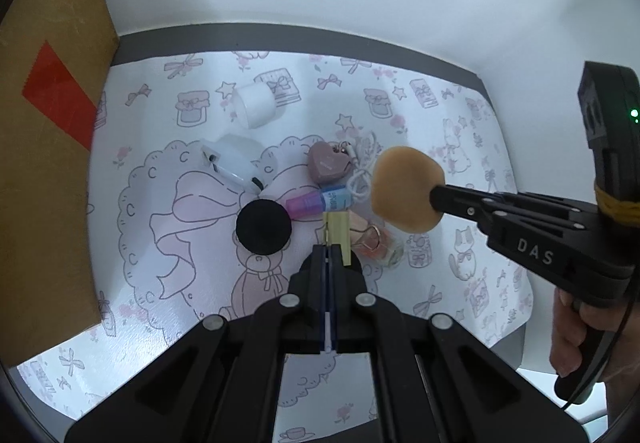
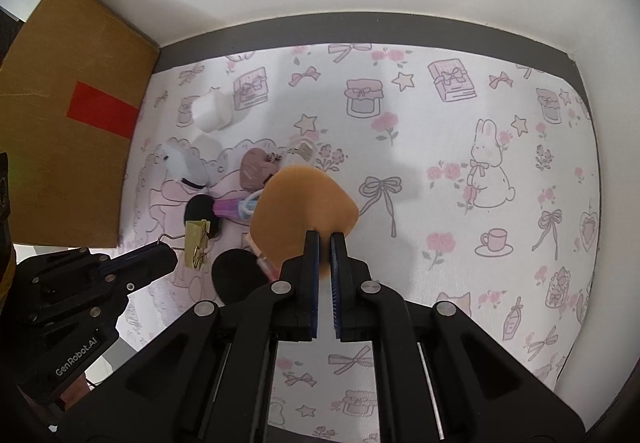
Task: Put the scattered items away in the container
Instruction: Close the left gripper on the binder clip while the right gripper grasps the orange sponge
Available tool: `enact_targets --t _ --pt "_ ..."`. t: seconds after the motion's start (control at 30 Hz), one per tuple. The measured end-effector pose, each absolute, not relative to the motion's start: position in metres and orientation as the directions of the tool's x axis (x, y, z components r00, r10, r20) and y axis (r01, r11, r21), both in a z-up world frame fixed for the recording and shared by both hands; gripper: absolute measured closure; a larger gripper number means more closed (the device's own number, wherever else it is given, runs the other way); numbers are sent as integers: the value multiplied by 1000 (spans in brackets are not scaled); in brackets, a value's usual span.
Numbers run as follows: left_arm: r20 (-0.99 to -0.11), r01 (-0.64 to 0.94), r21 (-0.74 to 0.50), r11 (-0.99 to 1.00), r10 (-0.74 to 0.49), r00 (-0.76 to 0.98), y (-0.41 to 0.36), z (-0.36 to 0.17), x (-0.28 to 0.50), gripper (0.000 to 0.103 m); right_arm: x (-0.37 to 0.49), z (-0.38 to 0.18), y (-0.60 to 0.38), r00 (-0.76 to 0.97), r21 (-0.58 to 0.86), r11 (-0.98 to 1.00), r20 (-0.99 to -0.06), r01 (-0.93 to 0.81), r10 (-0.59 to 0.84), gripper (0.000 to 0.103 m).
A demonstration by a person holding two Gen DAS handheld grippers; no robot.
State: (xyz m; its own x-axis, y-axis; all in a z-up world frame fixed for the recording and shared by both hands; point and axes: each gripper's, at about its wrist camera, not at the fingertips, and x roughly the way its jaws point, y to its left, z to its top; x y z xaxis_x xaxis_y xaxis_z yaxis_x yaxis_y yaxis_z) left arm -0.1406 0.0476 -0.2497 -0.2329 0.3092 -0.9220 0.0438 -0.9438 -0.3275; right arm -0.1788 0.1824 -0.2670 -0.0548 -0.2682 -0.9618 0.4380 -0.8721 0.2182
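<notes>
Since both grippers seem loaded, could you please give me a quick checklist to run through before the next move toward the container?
1. Right gripper shut on the tan sponge: ok.
2. Left gripper shut on the gold binder clip: ok.
3. Sponge lifted off the mat: ok.
4. Cardboard box in view at left: ok.
5. Box opening visible: cannot tell.
6. Black puff and heart case left on mat: not ok.
</notes>
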Motion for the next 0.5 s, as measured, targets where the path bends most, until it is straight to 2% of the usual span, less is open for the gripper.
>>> enact_targets --t 0.5 --pt "-895 48 -344 -938 311 -319 38 -211 -118 102 -142 -215 180 -148 177 -876 -952 449 -268 97"
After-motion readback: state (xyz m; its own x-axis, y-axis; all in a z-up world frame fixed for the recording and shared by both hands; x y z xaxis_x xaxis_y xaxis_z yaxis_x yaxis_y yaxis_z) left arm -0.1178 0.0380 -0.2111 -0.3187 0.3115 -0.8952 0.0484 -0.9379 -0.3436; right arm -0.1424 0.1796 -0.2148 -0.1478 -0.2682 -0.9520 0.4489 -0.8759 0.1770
